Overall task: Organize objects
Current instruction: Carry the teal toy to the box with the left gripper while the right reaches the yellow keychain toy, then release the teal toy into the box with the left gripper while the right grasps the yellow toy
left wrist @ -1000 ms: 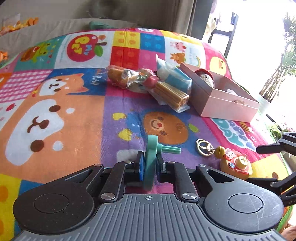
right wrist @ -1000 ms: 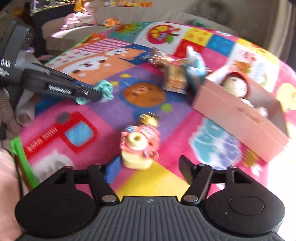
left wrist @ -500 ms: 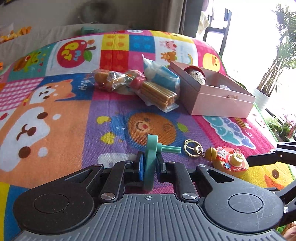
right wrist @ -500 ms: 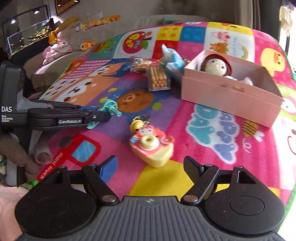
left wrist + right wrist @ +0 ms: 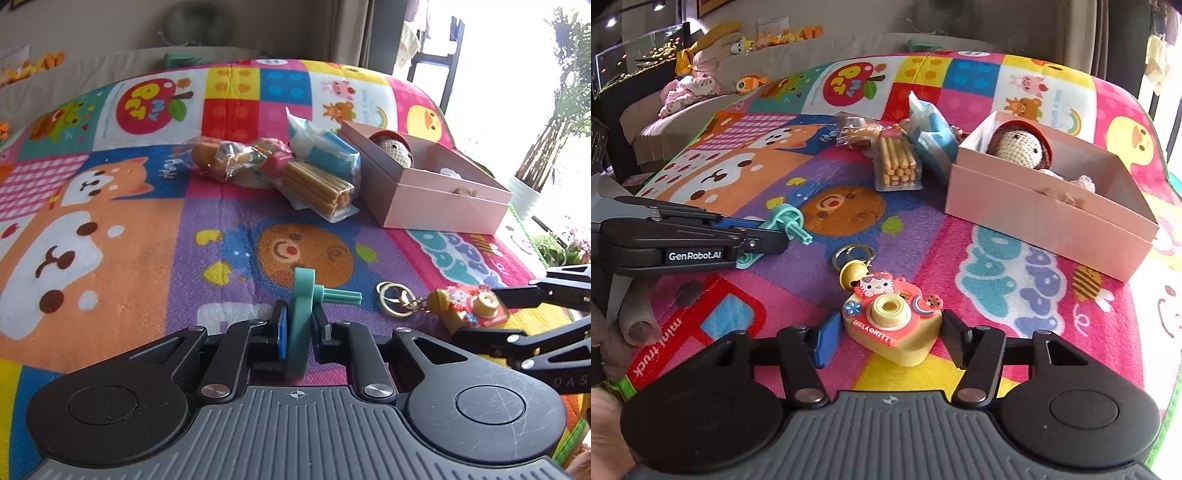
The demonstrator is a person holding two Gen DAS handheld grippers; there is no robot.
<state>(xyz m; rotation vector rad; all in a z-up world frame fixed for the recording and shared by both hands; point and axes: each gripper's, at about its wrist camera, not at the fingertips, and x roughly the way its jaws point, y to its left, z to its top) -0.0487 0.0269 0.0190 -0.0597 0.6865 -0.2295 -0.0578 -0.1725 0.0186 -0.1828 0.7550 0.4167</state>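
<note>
My left gripper (image 5: 297,328) is shut on a teal plastic toy part (image 5: 303,314), a disc with a peg, held just above the play mat; both also show in the right wrist view (image 5: 775,236). My right gripper (image 5: 890,338) is open, its fingers either side of a yellow and red Hello Kitty camera keychain (image 5: 892,319) lying on the mat; the keychain also shows in the left wrist view (image 5: 469,306). An open pink box (image 5: 1045,214) with a crocheted doll (image 5: 1019,146) inside stands at the right.
Snack packets lie beyond the grippers: a biscuit-stick pack (image 5: 895,166), a blue and white packet (image 5: 931,136) and a clear bag of treats (image 5: 229,158). The colourful play mat (image 5: 110,240) covers the surface. Plush toys (image 5: 701,85) lie at the far left.
My right gripper has moved forward so the camera keychain now sits between its open fingers. My left gripper still holds the teal part and has barely shifted.
</note>
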